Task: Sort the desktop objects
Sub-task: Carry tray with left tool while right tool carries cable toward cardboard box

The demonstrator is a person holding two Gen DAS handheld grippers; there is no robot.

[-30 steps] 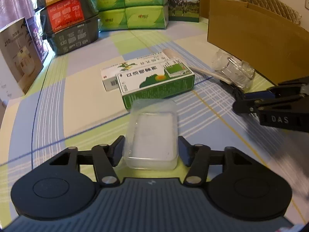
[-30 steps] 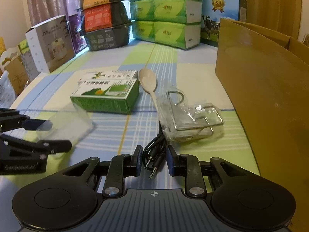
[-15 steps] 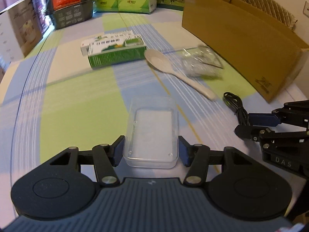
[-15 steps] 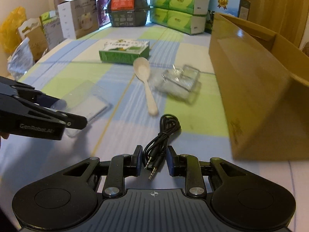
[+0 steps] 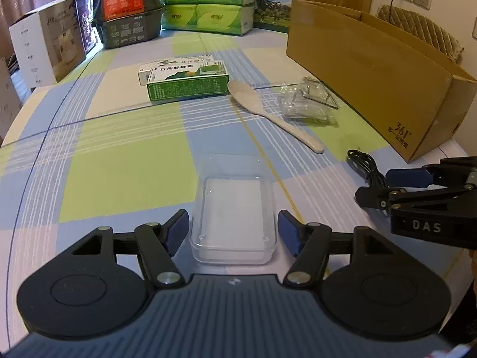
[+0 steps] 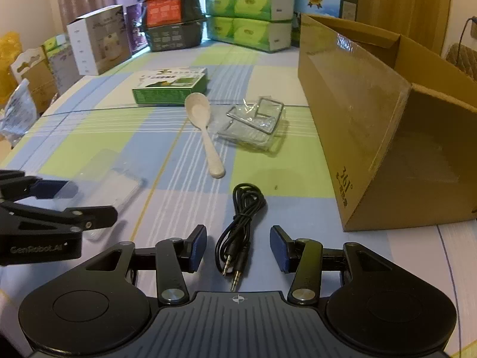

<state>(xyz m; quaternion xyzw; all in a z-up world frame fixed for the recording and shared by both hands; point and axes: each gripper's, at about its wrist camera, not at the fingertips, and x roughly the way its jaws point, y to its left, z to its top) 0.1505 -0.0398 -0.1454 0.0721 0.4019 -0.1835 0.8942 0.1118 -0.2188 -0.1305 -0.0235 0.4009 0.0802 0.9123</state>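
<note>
Resting on the checked surface (image 5: 125,149), a clear plastic box (image 5: 234,217) is lying between the spread jaws of the left gripper (image 5: 233,232), whose blue pads are standing just off its two sides without touching. The right gripper (image 6: 238,247) is likewise sitting with its jaws spread wide, and a coiled black audio cable (image 6: 241,223) is lying between them, its two plugs pointing back toward the camera. Farther along the surface a pale spoon (image 6: 202,125) is lying with its bowl just beside a green medicine box (image 6: 170,88), which is overlapping a white carton (image 5: 167,65) behind it. A crinkled clear packet (image 6: 253,122) with a wire piece inside is lying beside the spoon, near the open cardboard box (image 6: 372,113) that is standing along the right side.
</note>
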